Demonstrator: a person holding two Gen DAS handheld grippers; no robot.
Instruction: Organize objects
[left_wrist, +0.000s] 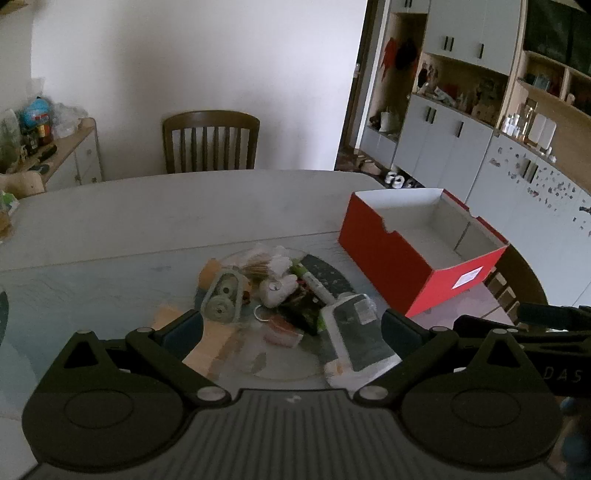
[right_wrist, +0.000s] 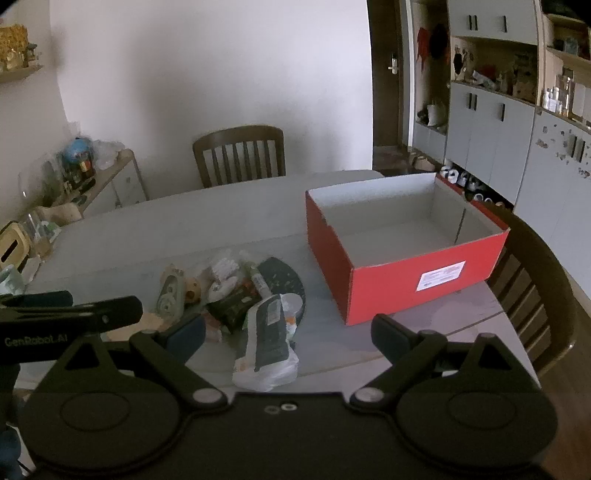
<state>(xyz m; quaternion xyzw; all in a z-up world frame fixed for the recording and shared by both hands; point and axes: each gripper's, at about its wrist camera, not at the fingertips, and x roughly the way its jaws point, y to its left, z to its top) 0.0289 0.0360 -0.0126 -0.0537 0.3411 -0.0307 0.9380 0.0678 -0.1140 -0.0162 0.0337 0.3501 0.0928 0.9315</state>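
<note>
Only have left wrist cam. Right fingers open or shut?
Observer: Open. The right gripper holds nothing.
Operator: What's it facing?
Observer: The white packet, lying loose straight ahead of it, ungripped.
Operator: Box floor behind the notched wall?
Observer: Bare there in the red box; only the strip behind the labelled front wall is hidden.

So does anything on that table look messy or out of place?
Yes: small items lie heaped in a pile on the table, overlapping one another, a plastic packet nearest. The red box beside it holds nothing. No spill or damage shows.
</note>
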